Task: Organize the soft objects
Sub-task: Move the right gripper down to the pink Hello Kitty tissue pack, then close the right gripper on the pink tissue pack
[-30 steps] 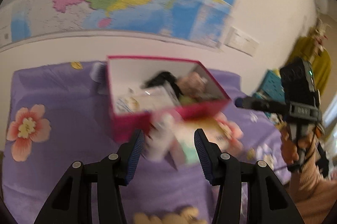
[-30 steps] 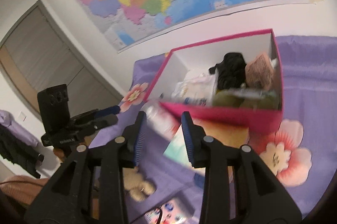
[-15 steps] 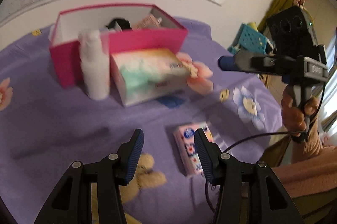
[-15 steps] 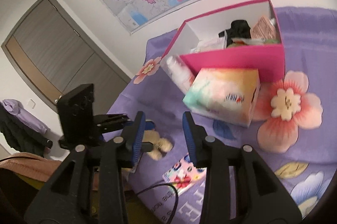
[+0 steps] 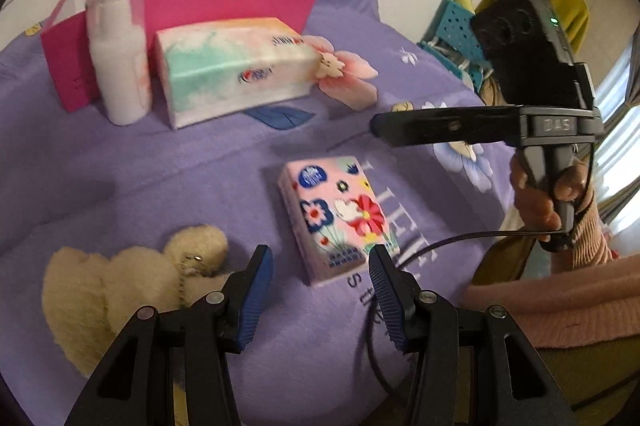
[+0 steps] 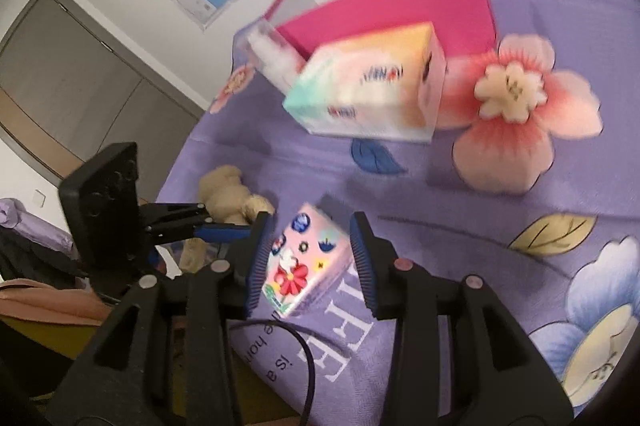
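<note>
A small pink floral tissue pack lies flat on the purple bedspread. My left gripper hovers open just short of the pack's near end, with a cream plush toy to its left. In the right wrist view, my right gripper frames the same pack; its jaws are opening and the pads do not press on it. The plush toy lies beyond the left gripper. The right gripper also shows side-on, held by a hand.
A pink box holding several items stands at the back, with a white bottle and a large pastel tissue box in front of it. A black cable trails over the bed's near edge. A blue basket sits past the bed.
Both grippers have come down and back from the pink box to the near part of the bed. The small floral pack and the plush toy now fill the foreground.
</note>
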